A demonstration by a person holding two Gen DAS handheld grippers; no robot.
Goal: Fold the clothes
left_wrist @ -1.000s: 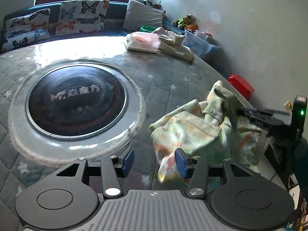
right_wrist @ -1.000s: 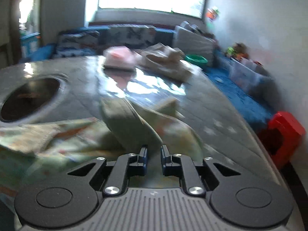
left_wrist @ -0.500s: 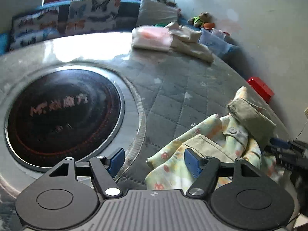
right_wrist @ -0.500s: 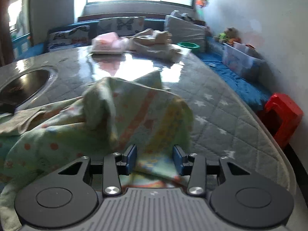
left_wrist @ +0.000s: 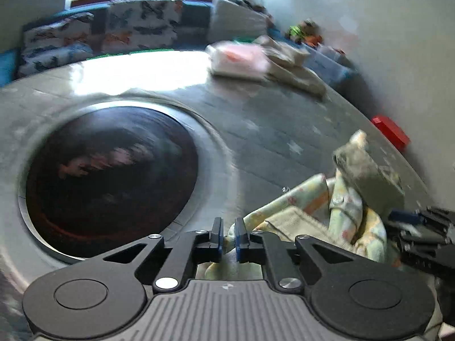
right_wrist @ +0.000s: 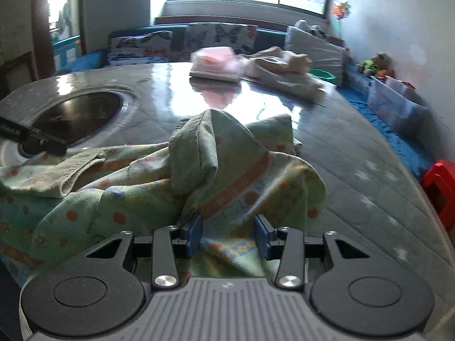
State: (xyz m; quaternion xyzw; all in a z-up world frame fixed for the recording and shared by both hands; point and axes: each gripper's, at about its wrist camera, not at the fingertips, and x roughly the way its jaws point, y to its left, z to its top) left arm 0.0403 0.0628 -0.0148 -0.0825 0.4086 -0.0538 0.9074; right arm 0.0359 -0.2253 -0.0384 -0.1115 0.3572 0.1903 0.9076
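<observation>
Pale green cotton, dotted with orange flowers and striped in orange and yellow: that is the little garment (right_wrist: 159, 199) bunched in front of me on the near edge of the counter (right_wrist: 355, 147), its olive collar (right_wrist: 199, 147) humped up in the middle. My left gripper (left_wrist: 227, 237) has just snapped its jaws together, and a pinch of the garment's hem sits squeezed between the blue pads, right by the rim of the dark round hob (left_wrist: 111, 176) set into the counter. My right gripper (right_wrist: 229, 237) has its jaws partly apart; cloth lies between the blue pads (right_wrist: 194, 234), and whether they press on it I cannot tell, though the fabric drapes loosely there. From the left wrist view the right gripper (left_wrist: 421, 227) shows black at the far side of the garment (left_wrist: 341, 213).

Further back on the counter a pink folded bundle (right_wrist: 214, 64) sits beside a beige heap of clothes (right_wrist: 281, 69), touching or nearly so. Behind them run butterfly-print cushions (right_wrist: 221, 35) on a blue bench under a bright window. A clear storage box (right_wrist: 395, 108) and a red stool (right_wrist: 440, 190) stand to the right, off the counter.
</observation>
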